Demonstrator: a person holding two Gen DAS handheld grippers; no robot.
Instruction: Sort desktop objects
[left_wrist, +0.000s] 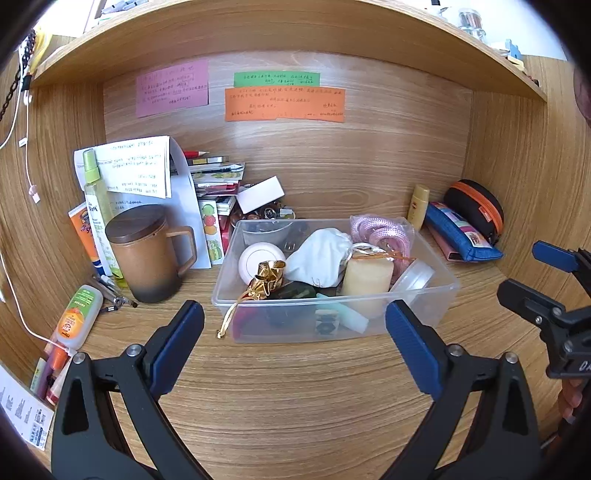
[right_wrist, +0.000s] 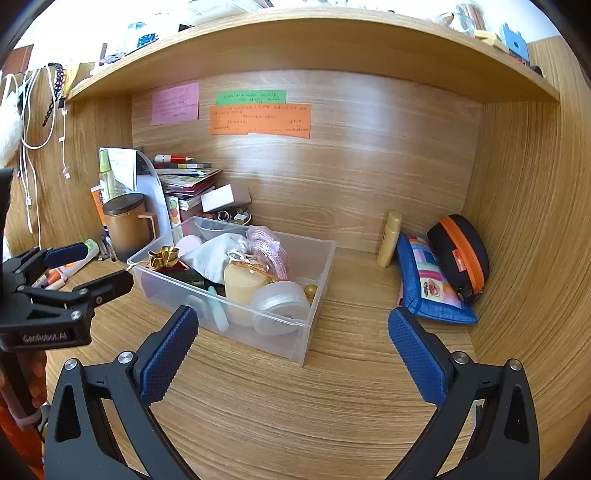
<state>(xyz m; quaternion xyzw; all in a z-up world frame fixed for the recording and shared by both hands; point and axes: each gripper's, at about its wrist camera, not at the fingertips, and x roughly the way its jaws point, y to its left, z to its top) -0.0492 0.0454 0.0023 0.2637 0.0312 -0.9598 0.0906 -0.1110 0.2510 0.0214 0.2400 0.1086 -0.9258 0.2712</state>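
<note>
Both tools, left (left_wrist: 295, 325) and right (right_wrist: 293, 332), gape wide and empty before the clear plastic bin (left_wrist: 334, 321) of oddments mid-desk; next, presumably, selecting one unsorted item near the desk's edges.

Bare wooden desktop (right_wrist: 295, 398) lies open before the clear plastic bin (left_wrist: 332, 325). A lidded brown ceramic mug (left_wrist: 147, 254) crowds its left; a blue patchwork fabric pouch (right_wrist: 428, 284) flanks the right.
</note>
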